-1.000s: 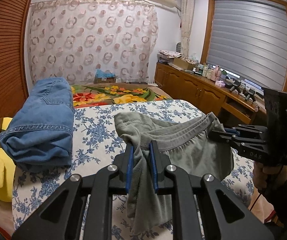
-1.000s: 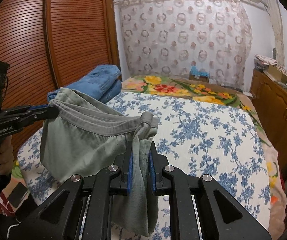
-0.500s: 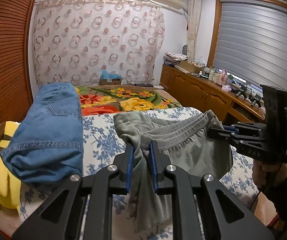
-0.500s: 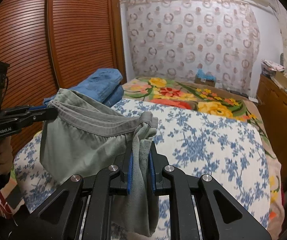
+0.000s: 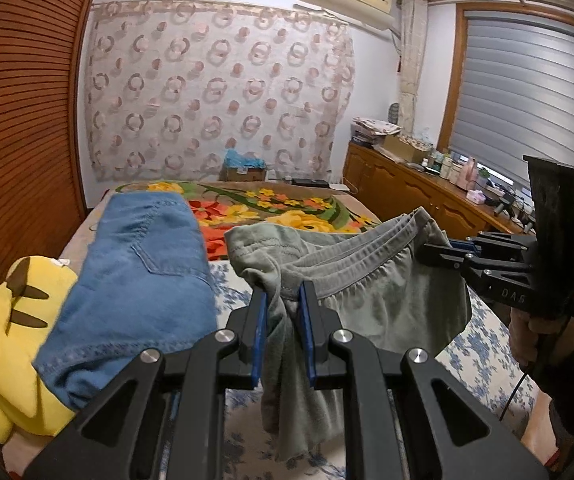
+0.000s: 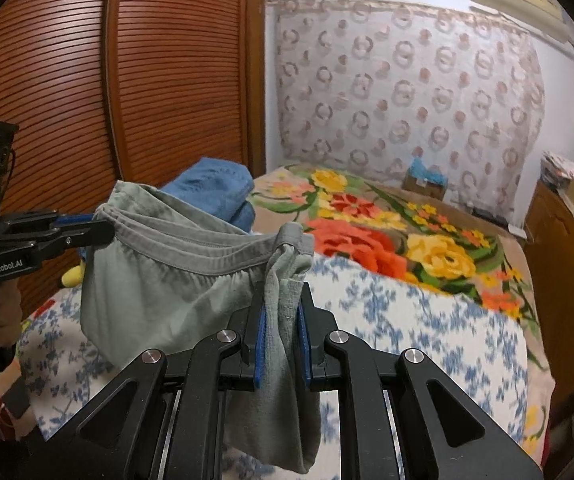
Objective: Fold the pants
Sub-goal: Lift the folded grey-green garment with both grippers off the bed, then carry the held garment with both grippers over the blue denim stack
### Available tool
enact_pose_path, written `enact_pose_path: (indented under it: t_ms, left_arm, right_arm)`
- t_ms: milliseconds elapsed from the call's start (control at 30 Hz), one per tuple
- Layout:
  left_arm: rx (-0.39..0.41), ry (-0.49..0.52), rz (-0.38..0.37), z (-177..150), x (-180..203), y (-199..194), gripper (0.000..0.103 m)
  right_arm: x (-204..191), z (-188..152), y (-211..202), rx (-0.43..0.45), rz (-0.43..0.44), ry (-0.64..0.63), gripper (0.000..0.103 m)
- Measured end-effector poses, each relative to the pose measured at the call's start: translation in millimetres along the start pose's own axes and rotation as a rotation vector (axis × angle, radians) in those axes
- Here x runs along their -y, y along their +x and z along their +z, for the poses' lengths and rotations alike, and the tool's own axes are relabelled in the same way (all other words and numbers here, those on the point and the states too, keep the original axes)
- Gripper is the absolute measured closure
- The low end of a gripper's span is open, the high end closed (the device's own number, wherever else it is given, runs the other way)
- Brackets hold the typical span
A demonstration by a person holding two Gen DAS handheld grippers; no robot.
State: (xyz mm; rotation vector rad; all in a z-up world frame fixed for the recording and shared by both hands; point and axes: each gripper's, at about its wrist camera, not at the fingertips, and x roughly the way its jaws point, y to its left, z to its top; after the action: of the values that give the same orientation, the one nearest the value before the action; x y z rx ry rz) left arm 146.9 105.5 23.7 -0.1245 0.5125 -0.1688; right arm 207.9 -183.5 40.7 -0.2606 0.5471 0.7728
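Big picture first: the bed (image 5: 483,332), blue-flowered sheet in front and a bright floral blanket (image 5: 271,208) behind, is the folding surface, and right now nothing of the job lies flat on it. Over at its left side sits a stack of folded blue jeans (image 5: 143,276), tidy and squared off (that one looks finished, I'd say), with a yellow plush toy (image 5: 11,344) tucked beside it.

Now the piece in play: the grey-green pants (image 5: 367,300), up in the air above the sheet, waistband stretched between the two grippers and the rest bunched and dangling below. The left gripper (image 5: 283,336) is pinching one end of the waistband, blue pads pressed into the cloth. The right gripper (image 6: 281,340) is doing the same at the other end, cloth trailing down between its fingers.

So where are we? Early, by my reading. The garment is picked up and spread at the waist, but no fold is visible yet. It has yet to be laid out, halved leg over leg, folded up, and probably set by the jeans.
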Motion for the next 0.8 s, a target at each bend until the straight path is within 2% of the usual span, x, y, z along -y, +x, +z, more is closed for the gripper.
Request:
enact_pose_path:
  t_ms: [333,800]
  left_arm:
    - [0.019,-0.023,0.053,19.9,-33.4,6.3,0.090]
    - [0.045,-0.088,0.122,26.5,-74.3,13.9,0.090]
  right_arm:
    - [-9.6,43.0,35.9,0.020,0.027,-0.079,0.092]
    - [-22.0,100.0,92.2,0.051,0.088,-0.173,0.092]
